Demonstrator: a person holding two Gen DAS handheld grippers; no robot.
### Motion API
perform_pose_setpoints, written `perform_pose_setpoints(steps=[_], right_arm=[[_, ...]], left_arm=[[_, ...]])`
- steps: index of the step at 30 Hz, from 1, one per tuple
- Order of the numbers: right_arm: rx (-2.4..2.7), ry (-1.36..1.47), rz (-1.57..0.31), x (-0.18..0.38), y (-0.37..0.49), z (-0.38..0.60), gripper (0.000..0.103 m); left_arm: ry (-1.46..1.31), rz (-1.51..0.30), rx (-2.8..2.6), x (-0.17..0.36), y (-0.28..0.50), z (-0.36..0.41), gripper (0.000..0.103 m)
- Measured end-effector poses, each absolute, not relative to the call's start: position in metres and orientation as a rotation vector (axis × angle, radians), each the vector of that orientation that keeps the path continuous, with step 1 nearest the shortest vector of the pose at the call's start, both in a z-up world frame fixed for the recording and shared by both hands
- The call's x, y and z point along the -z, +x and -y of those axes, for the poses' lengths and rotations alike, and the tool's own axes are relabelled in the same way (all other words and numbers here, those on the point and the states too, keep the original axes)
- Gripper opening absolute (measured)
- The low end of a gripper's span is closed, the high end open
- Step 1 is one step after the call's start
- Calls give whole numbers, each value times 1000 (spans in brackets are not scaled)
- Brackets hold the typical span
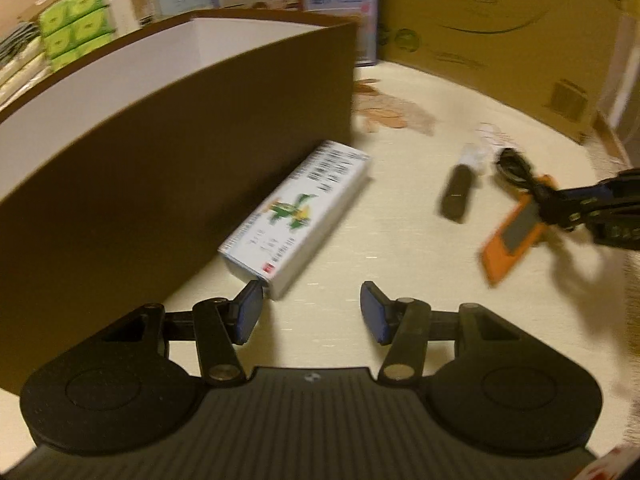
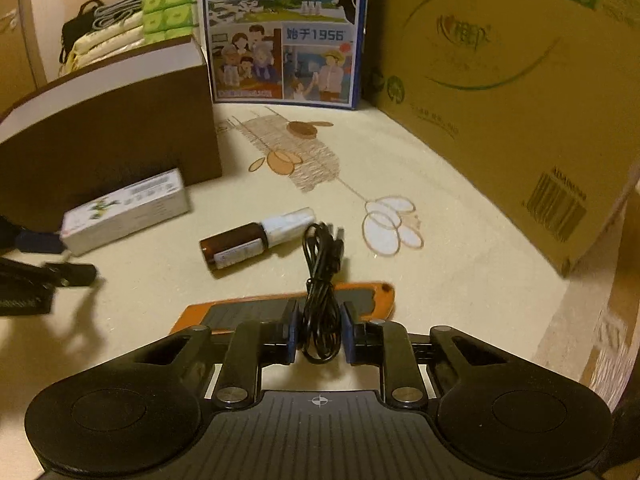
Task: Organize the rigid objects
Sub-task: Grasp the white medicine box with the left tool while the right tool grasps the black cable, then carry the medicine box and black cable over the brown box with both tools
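My left gripper is open and empty, just short of the near end of a white printed carton that lies along the brown box. My right gripper is shut on a coiled black cable, held over an orange flat device. A brown bottle with a white cap lies between carton and cable. In the left wrist view the right gripper shows at the right with the cable, the orange device and the bottle. The carton also shows in the right wrist view.
The brown box is open-topped with white inner walls. A blue milk carton box stands at the back. A large cardboard box walls off the right side. Green tissue packs are stacked behind the brown box. The surface is a cream patterned cloth.
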State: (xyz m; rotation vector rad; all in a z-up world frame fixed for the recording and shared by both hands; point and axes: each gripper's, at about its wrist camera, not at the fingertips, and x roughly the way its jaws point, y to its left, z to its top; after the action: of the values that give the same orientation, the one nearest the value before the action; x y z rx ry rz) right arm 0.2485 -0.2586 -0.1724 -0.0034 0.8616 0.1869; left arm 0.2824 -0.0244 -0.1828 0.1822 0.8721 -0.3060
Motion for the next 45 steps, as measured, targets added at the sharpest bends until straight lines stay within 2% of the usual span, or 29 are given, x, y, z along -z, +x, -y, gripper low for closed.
perform_pose_setpoints(steps=[6,7,10,13,17,18,19,20,28,38,39,42,43,44,45], right_arm=[[-161,29,-854,164,244,256,19],[-169,42,-862,163,246,256,23],[-173,49,-868,165,250,255,39],[-159,17,-856,167,251,251,41],[-174,30,-842,171,249,252,39],[-167,29,-839,171,249,252,35],[-166,30,-836,171,248,253,19],[-167,33,-840,171,247,254,17],[-190,88,-831,167,212,256,17],[-308,97,-953,178,159,233,18],[-308,85,-963,179,158,230,18],[-294,44,-959,180,160,224,32],[-288,37,-953,179,162,223,38],[-291,31,-948,178,165,223,41],[-292,25,-944,177,170,222,41]], left_arm=[[254,-827,328,170,277,36,50],[263,-817,318,167,279,34,51],[300,-803,280,166,292,30,63],[321,-803,269,169,305,26,64],[356,-826,308,178,317,31,61],[365,-824,312,180,318,33,58],[372,-827,317,182,318,36,51],[379,-823,313,183,317,38,44],[358,-808,323,180,277,41,34],[286,-913,257,170,205,19,34],[266,-945,260,170,204,16,34],[229,-976,265,170,206,12,36],[238,-976,263,169,209,12,40],[243,-974,262,168,212,13,47],[242,-968,267,166,215,14,49]])
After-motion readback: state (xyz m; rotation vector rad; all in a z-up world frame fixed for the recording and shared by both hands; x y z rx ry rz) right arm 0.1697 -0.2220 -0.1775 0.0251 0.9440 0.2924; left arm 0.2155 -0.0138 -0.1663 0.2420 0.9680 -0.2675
